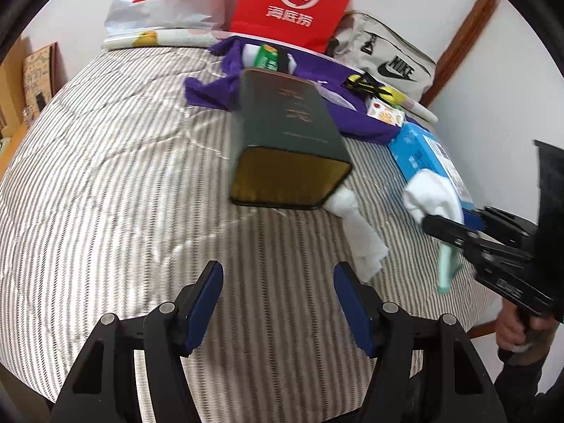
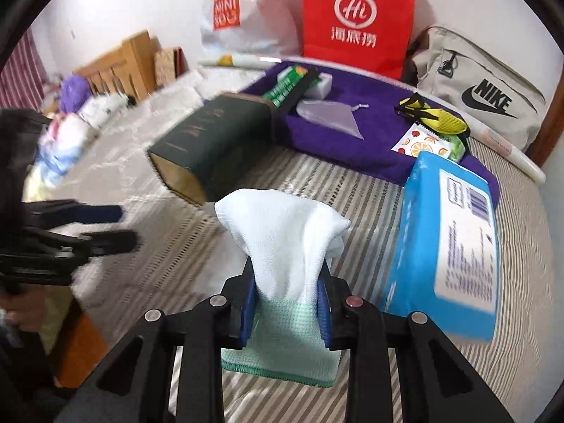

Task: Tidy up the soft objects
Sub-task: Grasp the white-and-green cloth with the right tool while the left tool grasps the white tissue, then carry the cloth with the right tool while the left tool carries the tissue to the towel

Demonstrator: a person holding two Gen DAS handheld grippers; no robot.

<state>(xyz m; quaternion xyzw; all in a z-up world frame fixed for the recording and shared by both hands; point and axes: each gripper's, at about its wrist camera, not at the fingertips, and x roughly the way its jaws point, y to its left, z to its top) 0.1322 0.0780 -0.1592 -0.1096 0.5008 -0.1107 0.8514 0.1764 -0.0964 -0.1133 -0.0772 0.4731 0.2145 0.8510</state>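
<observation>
My right gripper [image 2: 286, 308] is shut on a white sock with a mint-green cuff [image 2: 285, 243], held above the striped bed [image 2: 352, 190]. The same sock [image 1: 435, 194] and right gripper [image 1: 444, 227] show at the right of the left wrist view. A second white sock [image 1: 359, 236] lies on the bed, partly under a dark green box [image 1: 285, 134]. My left gripper [image 1: 278, 289] is open and empty, just left of that sock. A purple cloth [image 2: 352, 134] lies spread at the back.
A blue tissue pack [image 2: 454, 243] lies right of the held sock. On the purple cloth are a green packet [image 2: 287, 84], a yellow-black item [image 2: 433, 112] and a wipes pack [image 2: 426, 144]. A red bag [image 2: 356, 17], a white bag [image 2: 243, 17] and a Nike bag [image 2: 486, 88] stand behind.
</observation>
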